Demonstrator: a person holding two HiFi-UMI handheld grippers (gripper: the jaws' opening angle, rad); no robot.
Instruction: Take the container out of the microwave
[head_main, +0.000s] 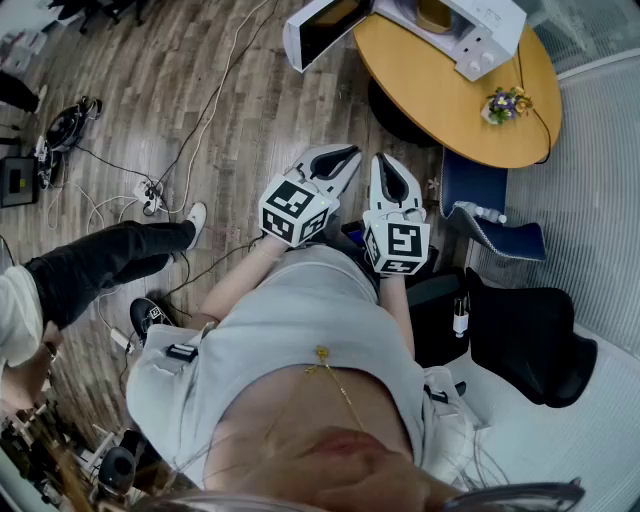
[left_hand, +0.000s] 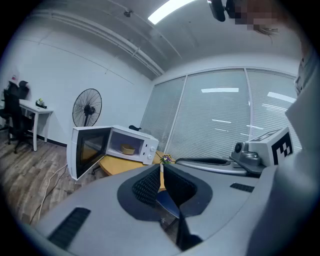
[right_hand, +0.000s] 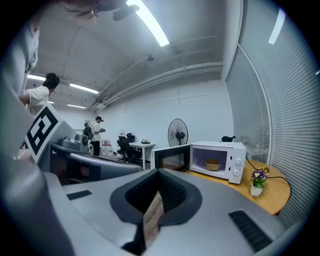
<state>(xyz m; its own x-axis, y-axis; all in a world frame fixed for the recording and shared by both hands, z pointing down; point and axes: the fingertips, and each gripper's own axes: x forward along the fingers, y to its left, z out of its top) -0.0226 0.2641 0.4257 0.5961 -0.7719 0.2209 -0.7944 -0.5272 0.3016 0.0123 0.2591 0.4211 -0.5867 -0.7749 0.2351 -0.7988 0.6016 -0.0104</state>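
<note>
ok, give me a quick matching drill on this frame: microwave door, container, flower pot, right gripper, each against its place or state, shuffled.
Things:
1. microwave door
2. container
3. flower pot
4. right gripper

Place or state:
A. jaws together, nothing between them
B. swung open
C. on the table, beside the microwave
D. inside the microwave

Pairs: 1-B, 2-D, 3-C, 4-A
</note>
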